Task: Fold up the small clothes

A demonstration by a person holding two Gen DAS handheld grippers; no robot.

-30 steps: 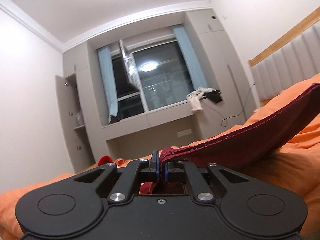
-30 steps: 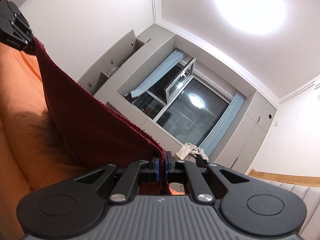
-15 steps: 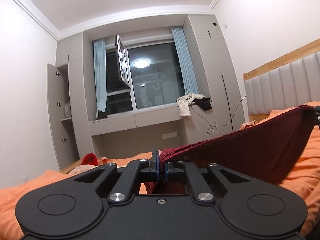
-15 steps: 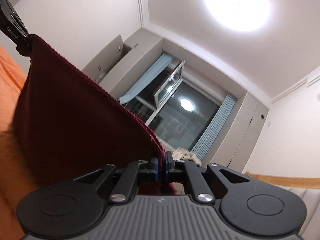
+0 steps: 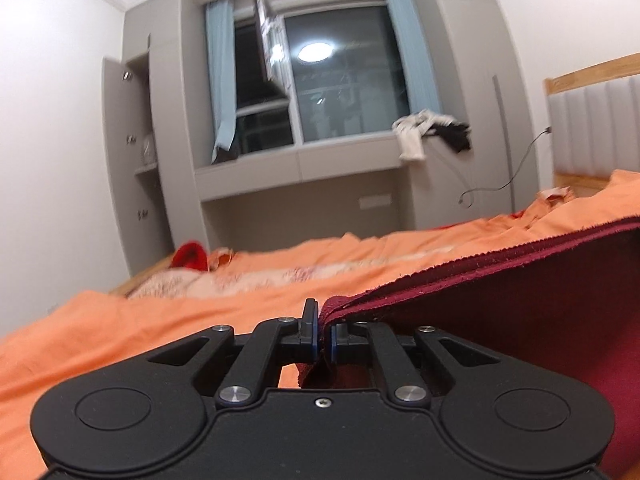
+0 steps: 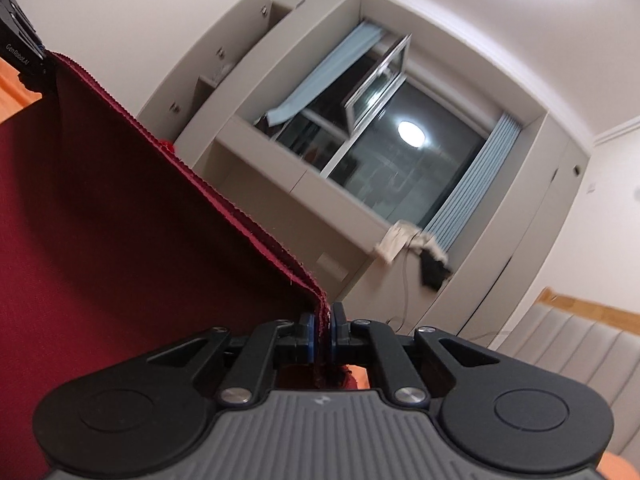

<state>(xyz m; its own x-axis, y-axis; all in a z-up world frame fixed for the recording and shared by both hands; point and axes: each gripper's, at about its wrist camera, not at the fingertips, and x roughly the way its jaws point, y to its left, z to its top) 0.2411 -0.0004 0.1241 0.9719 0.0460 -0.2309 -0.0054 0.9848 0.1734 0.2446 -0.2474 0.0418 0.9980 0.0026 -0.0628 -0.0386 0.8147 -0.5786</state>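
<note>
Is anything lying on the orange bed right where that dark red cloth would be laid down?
Nothing visible does. The dark red cloth, clamped by both the left gripper and right gripper, hangs over bare orange bedding. A red item lies far off.

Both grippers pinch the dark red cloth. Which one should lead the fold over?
Probably the left gripper: its corner of the dark red cloth sits low over the orange bedsheet. The right gripper points ceilingward and shows almost no bed, so it's better as anchor.
</note>
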